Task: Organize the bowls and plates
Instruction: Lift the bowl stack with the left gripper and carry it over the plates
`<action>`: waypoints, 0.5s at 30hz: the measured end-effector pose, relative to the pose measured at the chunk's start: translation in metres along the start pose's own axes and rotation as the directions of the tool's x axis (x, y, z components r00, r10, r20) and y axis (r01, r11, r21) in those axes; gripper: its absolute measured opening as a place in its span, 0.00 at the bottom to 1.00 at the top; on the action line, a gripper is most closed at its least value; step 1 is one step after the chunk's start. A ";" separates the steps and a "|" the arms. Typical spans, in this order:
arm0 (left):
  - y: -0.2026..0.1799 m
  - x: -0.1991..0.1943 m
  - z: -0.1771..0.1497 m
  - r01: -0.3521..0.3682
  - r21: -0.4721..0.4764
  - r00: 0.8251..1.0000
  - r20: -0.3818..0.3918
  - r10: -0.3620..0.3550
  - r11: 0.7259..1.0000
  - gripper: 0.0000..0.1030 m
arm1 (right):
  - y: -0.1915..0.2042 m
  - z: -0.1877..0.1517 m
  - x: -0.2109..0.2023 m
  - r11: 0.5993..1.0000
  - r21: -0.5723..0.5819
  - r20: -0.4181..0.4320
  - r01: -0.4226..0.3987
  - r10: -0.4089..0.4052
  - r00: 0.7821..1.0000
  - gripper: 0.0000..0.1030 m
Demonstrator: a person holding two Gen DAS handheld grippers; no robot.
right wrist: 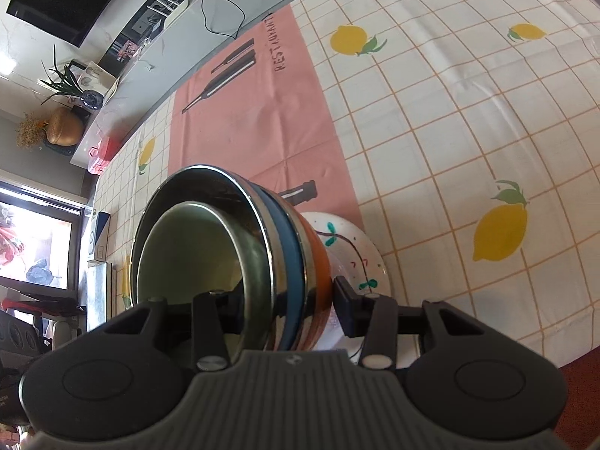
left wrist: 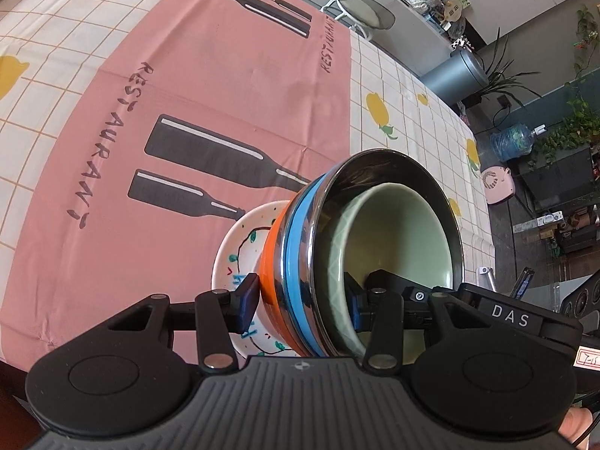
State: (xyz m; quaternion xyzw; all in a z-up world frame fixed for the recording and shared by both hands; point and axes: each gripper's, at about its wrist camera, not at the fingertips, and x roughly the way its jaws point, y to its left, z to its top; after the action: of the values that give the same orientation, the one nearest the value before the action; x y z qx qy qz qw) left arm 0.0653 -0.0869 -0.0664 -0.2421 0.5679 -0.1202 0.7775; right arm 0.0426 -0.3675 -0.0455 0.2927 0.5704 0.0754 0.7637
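Left wrist view: the pink mat [left wrist: 210, 120] fills the upper left of the frame. It has black bottles on it and the word "RESTAURANT" twice. The mat lies on a checked cloth [left wrist: 412, 86] with yellow lemons. At the lower right, a black part reads "DAS". The left gripper [left wrist: 300, 300] pinches the side of a stack of bowls. One finger [left wrist: 247, 300] is outside on the orange bowl [left wrist: 270, 262]. The other finger is inside the green bowl [left wrist: 393, 236]. Between them sits a steel bowl [left wrist: 300, 236] with a blue band. The stack is at the lower middle, and its open mouth points to the right of the frame. A white plate [left wrist: 236, 247] with painted leaves is under it, on the left.

Right wrist view: the mat [right wrist: 255, 120] reads "RESTAURANT" near the top middle. The right gripper [right wrist: 285, 307] pinches the same stack. One finger [right wrist: 347, 307] presses the orange bowl [right wrist: 318, 258], and the other is inside the green bowl [right wrist: 195, 258]. The steel bowl [right wrist: 292, 258] is between them. Here the mouth points to the left of the frame. The plate [right wrist: 360, 255] is behind, on the right, on the cloth [right wrist: 450, 131].
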 end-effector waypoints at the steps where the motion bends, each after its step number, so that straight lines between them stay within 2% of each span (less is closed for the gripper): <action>1: 0.001 0.001 -0.001 -0.005 -0.003 1.000 -0.005 0.005 1.000 0.50 | -0.002 -0.001 0.001 1.000 0.006 -0.005 -0.001 0.001 1.000 0.42; 15: 0.004 0.007 -0.004 -0.019 -0.017 0.999 -0.027 0.018 1.000 0.49 | -0.011 -0.003 0.012 1.000 0.023 -0.031 0.006 -0.005 1.000 0.42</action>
State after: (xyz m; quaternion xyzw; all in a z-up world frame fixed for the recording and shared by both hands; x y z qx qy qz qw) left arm 0.0638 -0.0876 -0.0754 -0.2416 0.5813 -0.1114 0.7689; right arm 0.0420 -0.3700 -0.0619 0.2988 0.5837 0.0713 0.7516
